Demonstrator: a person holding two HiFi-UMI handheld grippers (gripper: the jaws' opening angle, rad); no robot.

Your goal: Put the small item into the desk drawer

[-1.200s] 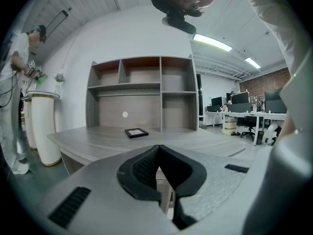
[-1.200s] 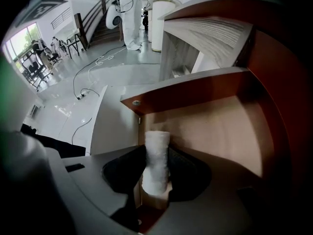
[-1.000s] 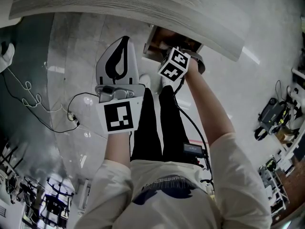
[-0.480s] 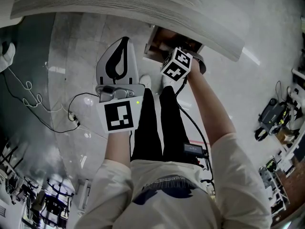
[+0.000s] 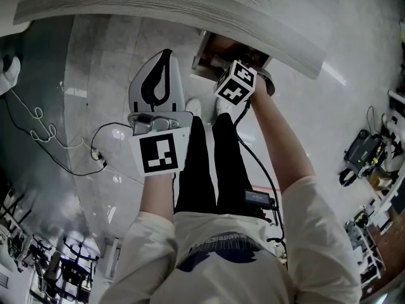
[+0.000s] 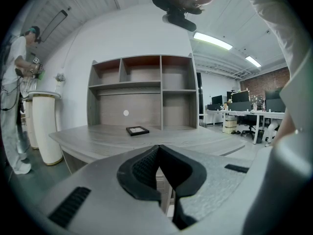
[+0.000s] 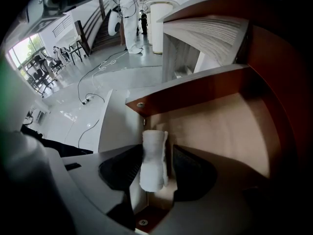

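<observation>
Over the open drawer (image 7: 225,131), near its edge | right gripper (image 7: 157,152): jaws opening, white roll (image 7: 152,163) between them, against 1 pad, clear of the other | left gripper (image 6: 159,153): closed on nothing | risk: roll may cling, or catch the drawer edge and tumble to the floor (image 7: 88,97).

head view: above the person, steeply down on the grey wood-grain desk top (image 5: 190,5).
left gripper view: low, level across that desk, toward a grey open shelf unit (image 6: 142,89).
right gripper view: close, down into the open brown wooden drawer (image 7: 220,126).
shared: drawer in head and right gripper views; desk in head and left.
</observation>
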